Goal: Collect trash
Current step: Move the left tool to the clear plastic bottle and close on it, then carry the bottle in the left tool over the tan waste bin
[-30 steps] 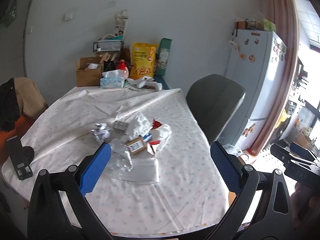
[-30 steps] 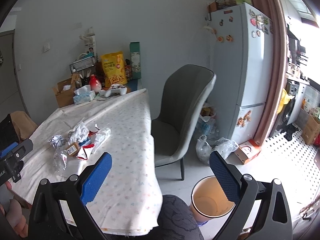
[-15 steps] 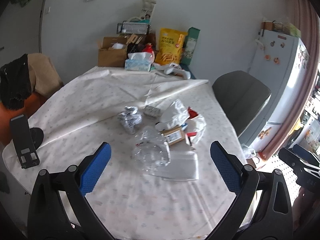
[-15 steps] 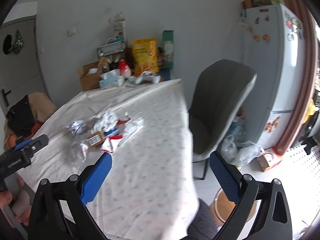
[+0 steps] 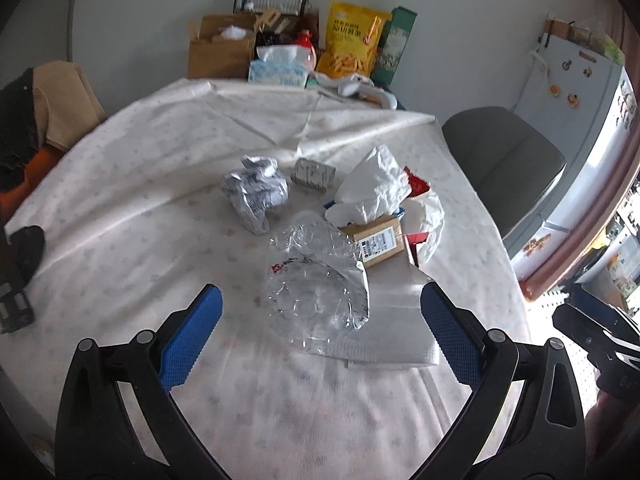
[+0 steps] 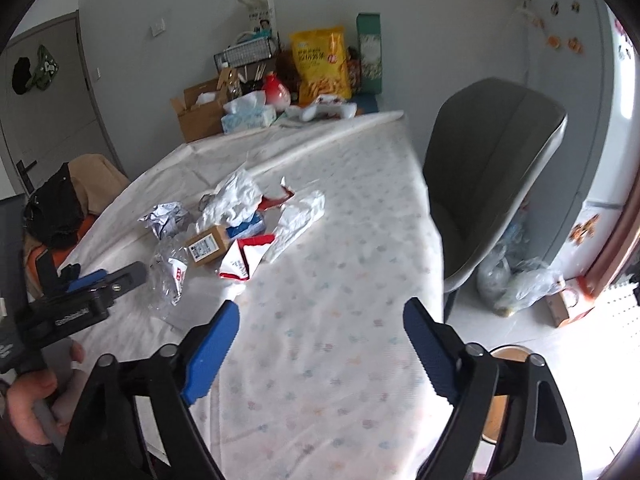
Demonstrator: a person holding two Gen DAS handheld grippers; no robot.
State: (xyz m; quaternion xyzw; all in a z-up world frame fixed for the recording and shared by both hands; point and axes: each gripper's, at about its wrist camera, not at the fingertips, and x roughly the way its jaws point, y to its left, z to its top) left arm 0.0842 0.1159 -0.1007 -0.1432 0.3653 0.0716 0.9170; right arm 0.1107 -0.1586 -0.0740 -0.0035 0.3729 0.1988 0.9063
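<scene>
A heap of trash lies mid-table: a crushed clear plastic bottle [image 5: 316, 288], a flat white bag [image 5: 392, 340] under it, a small brown cardboard box [image 5: 380, 240], crumpled white paper [image 5: 372, 188], a crumpled foil wrapper [image 5: 256, 194] and a red-and-white carton [image 6: 244, 260]. My left gripper [image 5: 320, 332] is open and empty, just above the near side of the bottle. My right gripper [image 6: 320, 344] is open and empty over the table's near right part. The box also shows in the right wrist view [image 6: 208, 246].
The table [image 5: 140, 184] has a white patterned cloth. At its far end stand a tissue box [image 5: 278, 70], a cardboard box [image 5: 220, 48] and a yellow snack bag [image 5: 354, 40]. A grey chair [image 6: 492, 168] and a bin [image 6: 504, 396] are to the right, a fridge [image 5: 580, 100] beyond.
Both grippers have moved forward and tilted down toward the table. The trash heap is now closer, and the left gripper stands right over the clear bottle. Nothing was grasped.
</scene>
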